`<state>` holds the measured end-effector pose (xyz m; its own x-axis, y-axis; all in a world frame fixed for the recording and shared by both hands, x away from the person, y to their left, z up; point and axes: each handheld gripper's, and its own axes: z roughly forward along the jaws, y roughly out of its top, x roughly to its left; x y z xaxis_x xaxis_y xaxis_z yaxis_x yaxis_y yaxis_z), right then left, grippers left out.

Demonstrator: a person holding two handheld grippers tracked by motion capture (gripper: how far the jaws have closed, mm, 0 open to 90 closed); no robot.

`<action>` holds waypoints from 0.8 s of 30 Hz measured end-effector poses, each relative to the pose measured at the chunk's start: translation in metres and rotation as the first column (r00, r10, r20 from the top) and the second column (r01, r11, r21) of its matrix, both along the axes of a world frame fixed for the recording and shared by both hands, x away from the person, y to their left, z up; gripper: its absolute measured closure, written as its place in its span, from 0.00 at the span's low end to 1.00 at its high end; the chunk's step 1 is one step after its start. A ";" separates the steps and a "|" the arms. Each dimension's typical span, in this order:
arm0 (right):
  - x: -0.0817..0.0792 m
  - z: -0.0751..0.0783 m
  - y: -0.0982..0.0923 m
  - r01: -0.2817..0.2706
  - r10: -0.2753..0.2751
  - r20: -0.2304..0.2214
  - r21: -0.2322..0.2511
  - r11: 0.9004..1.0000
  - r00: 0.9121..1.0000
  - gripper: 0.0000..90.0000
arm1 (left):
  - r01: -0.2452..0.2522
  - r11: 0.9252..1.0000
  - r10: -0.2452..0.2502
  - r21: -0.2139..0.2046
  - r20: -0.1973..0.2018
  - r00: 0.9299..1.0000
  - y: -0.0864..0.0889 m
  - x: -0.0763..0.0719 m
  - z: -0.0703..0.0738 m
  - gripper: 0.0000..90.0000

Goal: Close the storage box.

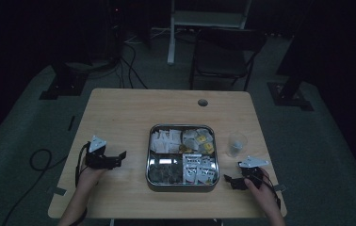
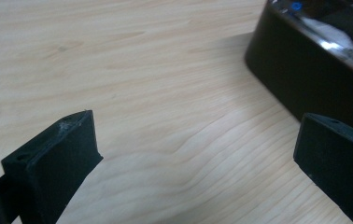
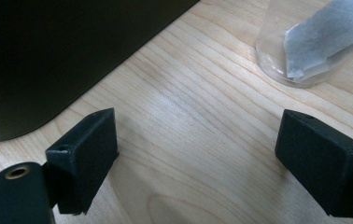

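Observation:
A square metal tray (image 1: 182,184) with divided compartments of small packets sits at the middle of the wooden table (image 1: 129,108). A clear plastic cup (image 1: 236,143) with a white sachet inside stands just right of the tray; it shows close up as the cup (image 3: 300,44) in the right gripper view. My left gripper (image 1: 122,157) rests on the table left of the tray, open and empty. My right gripper (image 1: 227,179) lies at the tray's front right corner, open and empty. The tray wall (image 2: 300,79) is near the left gripper (image 2: 195,163); the tray's dark side (image 3: 58,51) looms beyond the right gripper (image 3: 198,149).
A round cable hole (image 1: 202,102) sits near the table's far edge. A dark folding chair (image 1: 223,52) stands behind the table. Cables (image 1: 39,160) trail on the floor at the left. The room is dim.

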<state>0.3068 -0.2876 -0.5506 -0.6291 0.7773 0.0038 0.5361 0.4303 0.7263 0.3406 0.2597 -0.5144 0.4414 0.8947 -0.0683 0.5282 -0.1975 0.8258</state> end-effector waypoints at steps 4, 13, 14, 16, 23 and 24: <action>0.000 0.000 0.000 0.000 0.000 0.000 0.000 1.000 1.000 0.14 | -0.021 1.000 0.021 0.006 -0.012 1.000 0.010 -0.004 -0.006 0.01; 0.000 0.000 0.000 0.000 0.000 0.000 0.000 1.000 1.000 0.14 | -0.060 0.998 0.060 0.001 -0.063 0.996 0.032 -0.018 -0.023 0.01; 0.000 0.000 0.000 0.000 0.000 0.000 0.000 1.000 1.000 0.14 | -0.070 0.998 0.070 0.006 -0.070 0.995 0.036 -0.021 -0.024 0.01; 0.000 0.000 0.000 0.000 0.000 0.000 0.000 1.000 1.000 0.14 | -0.077 0.997 0.078 0.009 -0.073 0.994 0.037 -0.023 -0.024 0.01; 0.000 0.000 0.000 0.000 0.000 0.000 0.001 1.000 1.000 0.14 | -0.144 0.988 0.147 0.051 -0.078 0.986 0.044 -0.036 -0.020 0.01; 0.000 0.000 0.000 0.001 -0.001 0.000 0.001 1.000 1.000 0.14 | -0.168 0.985 0.171 0.041 -0.079 0.982 0.048 -0.039 -0.021 0.01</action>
